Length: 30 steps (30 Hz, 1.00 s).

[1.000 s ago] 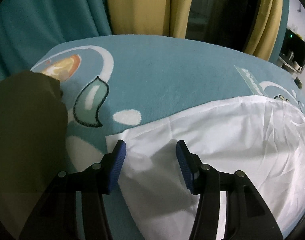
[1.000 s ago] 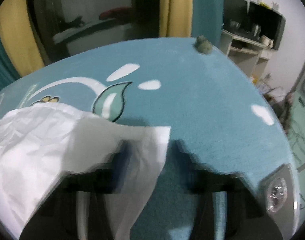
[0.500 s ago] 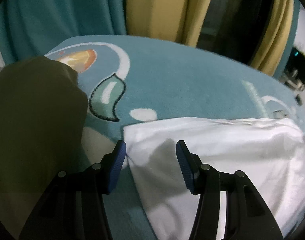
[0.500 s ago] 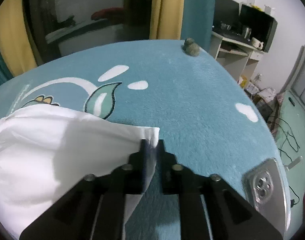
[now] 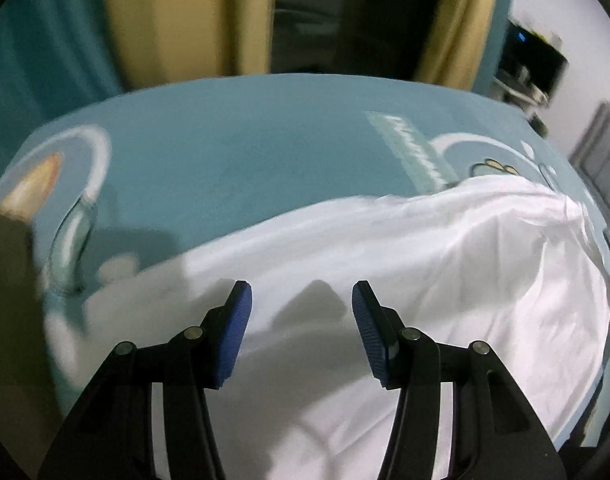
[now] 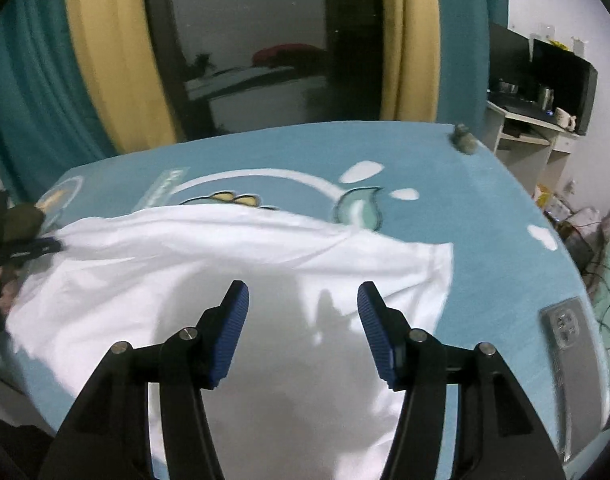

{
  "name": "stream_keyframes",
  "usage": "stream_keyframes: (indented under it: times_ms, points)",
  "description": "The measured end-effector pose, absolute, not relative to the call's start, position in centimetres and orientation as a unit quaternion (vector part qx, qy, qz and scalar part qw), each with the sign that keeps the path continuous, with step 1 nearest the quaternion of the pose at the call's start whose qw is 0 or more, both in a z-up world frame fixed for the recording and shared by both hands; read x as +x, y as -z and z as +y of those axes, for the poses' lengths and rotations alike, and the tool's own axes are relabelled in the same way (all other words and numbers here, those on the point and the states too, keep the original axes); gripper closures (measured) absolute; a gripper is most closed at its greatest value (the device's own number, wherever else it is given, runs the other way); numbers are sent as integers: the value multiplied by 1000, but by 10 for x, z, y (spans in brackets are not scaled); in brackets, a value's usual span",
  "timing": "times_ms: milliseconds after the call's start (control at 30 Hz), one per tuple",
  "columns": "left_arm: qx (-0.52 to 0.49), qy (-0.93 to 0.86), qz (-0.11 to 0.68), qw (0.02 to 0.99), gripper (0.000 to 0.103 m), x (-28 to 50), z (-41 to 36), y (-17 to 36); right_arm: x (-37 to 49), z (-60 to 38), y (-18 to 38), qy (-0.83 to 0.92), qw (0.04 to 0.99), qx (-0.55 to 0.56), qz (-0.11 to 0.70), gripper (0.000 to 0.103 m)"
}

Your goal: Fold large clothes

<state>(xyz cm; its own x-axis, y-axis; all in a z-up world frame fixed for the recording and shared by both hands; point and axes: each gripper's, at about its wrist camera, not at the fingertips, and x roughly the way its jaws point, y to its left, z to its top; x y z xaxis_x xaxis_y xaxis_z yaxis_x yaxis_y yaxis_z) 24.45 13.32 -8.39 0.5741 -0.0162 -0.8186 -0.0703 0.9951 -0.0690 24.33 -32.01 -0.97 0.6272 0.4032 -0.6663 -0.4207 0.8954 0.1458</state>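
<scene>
A large white garment [image 5: 425, 280] lies spread on a teal blanket [image 5: 245, 140] with cartoon prints. It also shows in the right wrist view [image 6: 225, 260], with a hemmed corner at the right. My left gripper [image 5: 299, 308] is open and empty, held just above the white cloth. My right gripper [image 6: 303, 310] is open and empty above the cloth too. The left gripper shows small at the left edge of the right wrist view [image 6: 33, 248].
A dark olive cloth [image 5: 5, 300] lies at the left of the blanket. A grey phone [image 6: 573, 364] lies near the blanket's right edge. A small grey-green object [image 6: 463, 142] sits at the far right corner. Curtains and a dark window stand behind; a desk is at the far right.
My right gripper was shut on the garment's corner half a second ago and is now open, with the cloth lying flat. Both grippers have moved over the white cloth.
</scene>
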Motion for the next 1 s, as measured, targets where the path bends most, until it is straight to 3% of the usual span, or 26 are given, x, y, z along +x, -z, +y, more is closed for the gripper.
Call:
stream_keyframes:
  times_ms: [267,467,700,1000]
  points:
    - [26,-17,496,868,48,309,89,94,226,-290,21,-265,886,-1,381,46]
    - [-9,-76,478,875,48,323,112,86,223,-266,27,-290,873,-5,392,45]
    - [-79,-58,387,917,48,208,117,33,209,-244,22,-325,875,-10,359,43]
    - [-148,-153,410,887,48,72,150,77,192,-204,20,-356,869,-65,339,37]
